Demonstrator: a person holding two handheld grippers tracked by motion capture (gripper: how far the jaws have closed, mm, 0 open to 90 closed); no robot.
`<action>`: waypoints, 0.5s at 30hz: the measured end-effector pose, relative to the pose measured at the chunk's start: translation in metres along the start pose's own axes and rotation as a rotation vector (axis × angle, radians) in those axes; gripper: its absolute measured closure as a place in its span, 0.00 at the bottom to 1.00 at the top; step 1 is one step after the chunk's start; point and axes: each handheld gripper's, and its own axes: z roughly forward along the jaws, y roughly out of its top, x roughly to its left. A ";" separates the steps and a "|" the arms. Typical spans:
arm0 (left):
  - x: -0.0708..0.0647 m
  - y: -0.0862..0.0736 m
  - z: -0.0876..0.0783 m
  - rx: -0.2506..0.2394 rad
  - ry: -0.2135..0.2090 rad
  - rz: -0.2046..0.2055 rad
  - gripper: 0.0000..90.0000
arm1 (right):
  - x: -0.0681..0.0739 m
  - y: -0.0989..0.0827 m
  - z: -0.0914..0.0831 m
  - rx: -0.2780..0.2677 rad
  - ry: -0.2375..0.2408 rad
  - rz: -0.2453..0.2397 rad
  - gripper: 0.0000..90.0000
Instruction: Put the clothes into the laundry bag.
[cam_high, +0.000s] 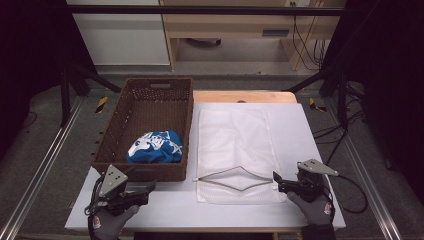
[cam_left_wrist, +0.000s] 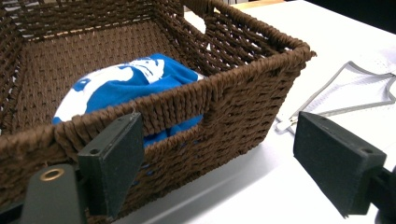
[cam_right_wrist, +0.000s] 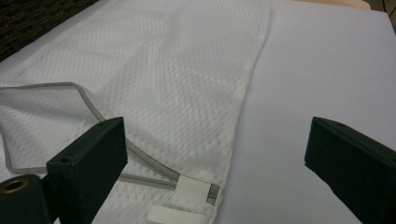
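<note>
A brown woven basket (cam_high: 150, 95) (cam_left_wrist: 261, 88) stands on the left of the white table and holds a bunched blue and white cloth (cam_high: 155, 147) (cam_left_wrist: 126, 81). To its right lies a flat white mesh laundry bag (cam_high: 235, 145) (cam_right_wrist: 187, 84), its grey zipper mouth (cam_high: 239, 178) (cam_right_wrist: 88, 107) gaping open at the near end. My left gripper (cam_high: 150, 187) (cam_left_wrist: 219, 163) is open just in front of the basket's near wall. My right gripper (cam_high: 276, 181) (cam_right_wrist: 217, 172) is open beside the bag's near right corner, with nothing between the jaws.
A wooden board (cam_high: 245, 96) juts out behind the table's far edge. Bare white table (cam_high: 310, 140) lies to the right of the bag. Metal rails, a dark frame and cables ring the table on the floor.
</note>
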 end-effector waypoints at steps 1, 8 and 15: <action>0.000 0.001 -0.001 -0.002 0.002 0.001 0.18 | 0.000 0.000 0.000 0.001 0.002 0.004 0.07; 0.004 0.013 -0.008 -0.034 0.020 0.000 0.17 | -0.001 0.001 -0.002 -0.003 -0.005 0.006 0.07; 0.008 0.032 -0.008 -0.059 0.033 0.012 0.17 | -0.001 0.002 -0.004 -0.009 -0.008 0.016 0.07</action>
